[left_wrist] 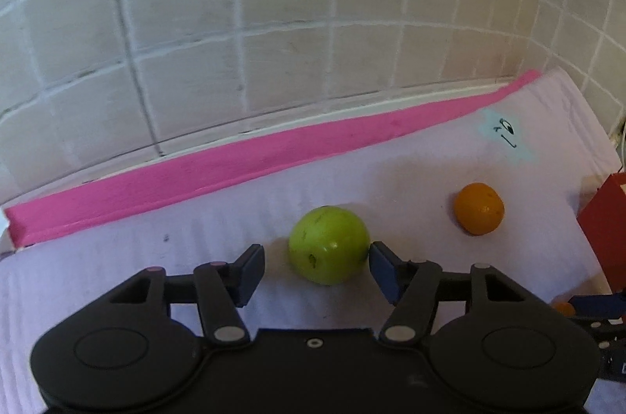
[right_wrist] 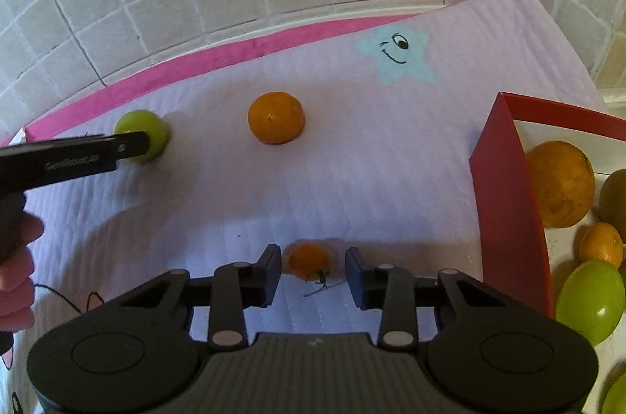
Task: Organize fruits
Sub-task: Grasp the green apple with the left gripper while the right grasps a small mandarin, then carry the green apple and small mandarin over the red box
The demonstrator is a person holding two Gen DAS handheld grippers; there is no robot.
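The right gripper [right_wrist: 313,271] stood part open astride a small stemmed orange fruit [right_wrist: 309,262] near the mat's [right_wrist: 352,179] near edge, pads apparently clear, beside the red box [right_wrist: 504,202]. The left gripper [left_wrist: 316,267] bracketed a glossy green apple [left_wrist: 328,245] toward the pink edge, one pad seemingly touching; one-sided contact could roll either fruit away.

What I'm not seeing whole

My left gripper [right_wrist: 133,144] is covering the green fruit's [right_wrist: 154,130] front; the red box [right_wrist: 504,202] is running off-frame.
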